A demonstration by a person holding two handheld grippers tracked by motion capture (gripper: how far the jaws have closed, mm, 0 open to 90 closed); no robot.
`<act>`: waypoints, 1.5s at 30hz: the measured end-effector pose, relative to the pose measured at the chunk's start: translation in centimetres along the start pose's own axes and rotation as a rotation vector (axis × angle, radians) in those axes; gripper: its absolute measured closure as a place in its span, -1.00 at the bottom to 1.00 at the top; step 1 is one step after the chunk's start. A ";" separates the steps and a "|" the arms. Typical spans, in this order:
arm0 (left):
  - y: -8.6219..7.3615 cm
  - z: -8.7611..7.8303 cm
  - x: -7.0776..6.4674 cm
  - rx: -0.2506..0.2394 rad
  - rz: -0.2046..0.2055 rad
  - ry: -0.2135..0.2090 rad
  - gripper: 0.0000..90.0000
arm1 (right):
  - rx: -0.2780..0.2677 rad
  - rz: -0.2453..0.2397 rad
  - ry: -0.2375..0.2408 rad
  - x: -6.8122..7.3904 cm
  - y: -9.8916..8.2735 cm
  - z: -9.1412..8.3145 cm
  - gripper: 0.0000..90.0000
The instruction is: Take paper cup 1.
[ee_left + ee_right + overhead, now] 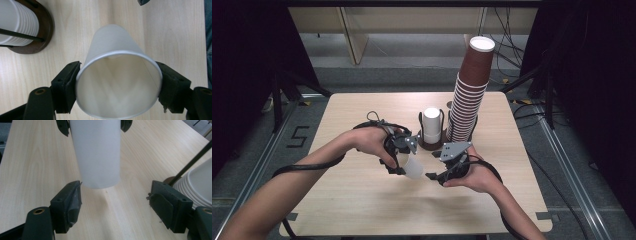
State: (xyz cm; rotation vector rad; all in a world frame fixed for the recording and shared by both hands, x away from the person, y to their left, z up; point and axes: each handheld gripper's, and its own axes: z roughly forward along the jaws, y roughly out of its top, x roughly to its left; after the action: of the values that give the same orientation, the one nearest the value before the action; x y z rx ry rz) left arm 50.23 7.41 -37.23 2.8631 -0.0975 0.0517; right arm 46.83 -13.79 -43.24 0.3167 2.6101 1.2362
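Note:
My left gripper [402,163] is shut on a white translucent plastic cup [414,168], held on its side just above the table's middle. In the left gripper view the two black jaws pinch the cup [117,75] at its rim, and its open mouth faces the camera. My right gripper [435,176] stands open just right of the cup, a little nearer the person. Its jaws are spread wide, with the cup's closed end [98,152] a short way ahead of them and nothing between them.
A stack of white cups [431,124] sits in a dark round wire holder [432,145] behind the grippers. A tall leaning stack of brown paper cups [469,92] rises beside it to the right. The light wooden table [362,200] has dark floor and cables around it.

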 end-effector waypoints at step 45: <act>1.1 -0.2 -0.1 0.067 0.077 -0.039 -0.41 | -0.063 -0.034 0.094 1.6 1.6 4.6 -0.39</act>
State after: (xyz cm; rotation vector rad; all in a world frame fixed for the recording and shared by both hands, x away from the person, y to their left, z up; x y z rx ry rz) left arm 50.02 6.44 -36.72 2.9274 -0.2176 0.0150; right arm 46.82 -8.99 -45.05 0.2065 2.6356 1.3499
